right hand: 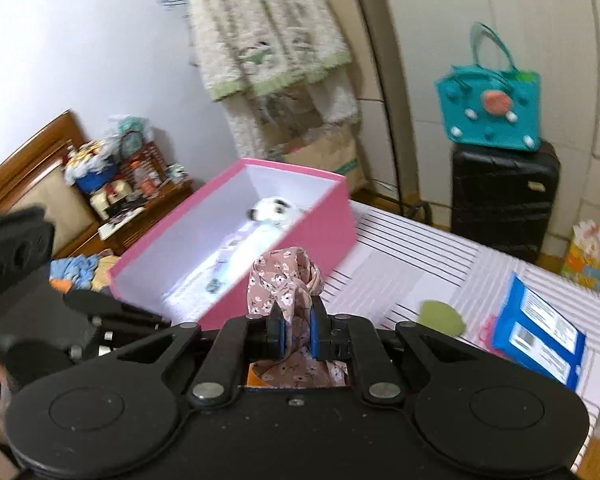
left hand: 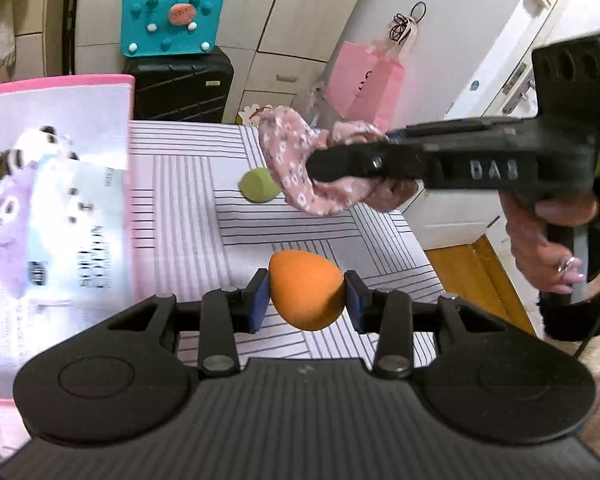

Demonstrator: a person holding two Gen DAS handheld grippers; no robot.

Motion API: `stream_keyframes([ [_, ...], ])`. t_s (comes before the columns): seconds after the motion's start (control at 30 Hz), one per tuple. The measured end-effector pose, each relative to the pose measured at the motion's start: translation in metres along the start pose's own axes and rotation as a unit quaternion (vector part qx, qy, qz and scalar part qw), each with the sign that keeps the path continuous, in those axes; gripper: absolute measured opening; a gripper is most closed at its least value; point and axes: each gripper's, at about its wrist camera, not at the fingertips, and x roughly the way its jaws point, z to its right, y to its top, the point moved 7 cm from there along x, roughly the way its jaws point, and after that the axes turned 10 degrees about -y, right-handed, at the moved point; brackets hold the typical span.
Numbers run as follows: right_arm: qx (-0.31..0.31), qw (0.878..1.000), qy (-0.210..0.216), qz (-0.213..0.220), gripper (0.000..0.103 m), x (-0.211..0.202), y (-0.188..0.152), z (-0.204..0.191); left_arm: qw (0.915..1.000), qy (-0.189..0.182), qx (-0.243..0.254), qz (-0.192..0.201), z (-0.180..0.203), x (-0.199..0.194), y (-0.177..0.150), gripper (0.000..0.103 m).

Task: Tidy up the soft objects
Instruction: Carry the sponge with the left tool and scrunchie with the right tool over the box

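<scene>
My left gripper [left hand: 306, 300] is shut on an orange egg-shaped sponge [left hand: 305, 290], held above the striped table [left hand: 188, 184]. My right gripper [right hand: 298, 330] is shut on a pink floral scrunchie [right hand: 286, 280]; the left wrist view shows that scrunchie [left hand: 300, 168] hanging from the right gripper's fingers [left hand: 340, 164] over the table. A pink box [right hand: 320, 232] with a white inside stands ahead of the right gripper and holds a plush toy [right hand: 270, 210] and a soft packet. The same box [left hand: 60, 84] fills the left of the left wrist view. A green sponge [left hand: 258, 186] lies on the table.
A blue packet [right hand: 540, 332] lies on the table's right side. A black suitcase [right hand: 504, 196] with a teal bag [right hand: 488, 108] on top stands behind the table. A pink paper bag [left hand: 364, 80] hangs at the cupboard. A person's hand [left hand: 548, 236] holds the right gripper.
</scene>
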Motion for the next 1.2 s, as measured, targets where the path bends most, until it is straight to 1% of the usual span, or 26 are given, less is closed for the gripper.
stream_keyframes([
  [0.13,-0.03,0.999,0.008,0.021,0.015,-0.007,0.009,-0.028,0.9995,0.022,0.012,0.021,-0.008,-0.04,0.006,0.039],
  [0.2,-0.049,0.999,0.016,0.017,0.015,-0.005,0.015,-0.042,0.9992,0.028,0.008,0.027,-0.014,-0.057,0.009,0.039],
  [0.3,-0.069,0.998,0.008,0.006,0.015,0.003,0.024,-0.055,0.998,0.046,-0.001,0.043,-0.029,-0.085,0.015,0.039],
  [0.4,-0.079,0.997,0.014,0.002,0.015,0.009,0.032,-0.067,0.9955,0.074,0.007,0.058,-0.043,-0.106,0.02,0.039],
  [0.53,-0.083,0.996,0.032,0.007,0.015,0.019,0.039,-0.083,0.9924,0.106,0.006,0.063,-0.067,-0.119,0.021,0.039],
  [0.63,-0.076,0.995,0.058,0.0,0.015,0.033,0.042,-0.093,0.9918,0.117,-0.004,0.051,-0.09,-0.119,0.018,0.039],
  [0.73,-0.08,0.994,0.07,-0.006,0.015,0.046,0.045,-0.102,0.991,0.129,-0.004,0.034,-0.109,-0.111,0.014,0.039],
  [0.83,-0.079,0.993,0.087,-0.017,0.015,0.063,0.048,-0.112,0.9903,0.138,-0.011,0.007,-0.129,-0.098,0.014,0.039],
  [0.97,-0.084,0.99,0.112,-0.029,0.015,0.089,0.04,-0.122,0.9882,0.149,-0.029,-0.021,-0.154,-0.085,0.01,0.039],
  [1.1,-0.111,0.986,0.113,-0.052,0.015,0.108,0.029,-0.128,0.9871,0.152,-0.027,-0.042,-0.166,-0.084,0.009,0.039],
  [1.2,-0.145,0.981,0.11,-0.073,0.015,0.116,0.02,-0.133,0.9834,0.173,-0.005,-0.055,-0.166,-0.086,0.013,0.039],
])
